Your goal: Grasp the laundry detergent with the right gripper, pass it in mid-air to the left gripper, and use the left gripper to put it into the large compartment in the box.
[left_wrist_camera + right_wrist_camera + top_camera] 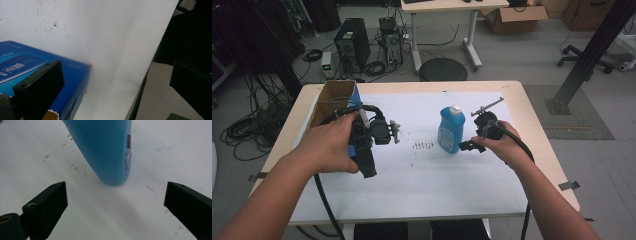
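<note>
**Bottle approached, grasp not yet made**

The blue bottle (451, 129) stands upright on the white sheet (427, 175), a little right of the sheet's middle, with its white cap on top. The right gripper (466, 146) is just beside the bottle on its right side, low near the surface. In the right gripper view its jaws are wide apart and the bottle's base (110, 167) is ahead of them, between their lines but not yet between the pads, so nothing is clamped. I judge the task is at the early part: the approach is almost done, while closing on the bottle and moving it are left.

The left gripper (394, 131) is held above the left part of the sheet, near the cardboard box (332, 100) at the far left corner. In its own view the jaws are also apart, and a blue box face (37, 67) lies behind the left jaw; I cannot tell if they touch.

The bottle's label is too blurred to read, and the inside of the cardboard box is mostly hidden
</note>
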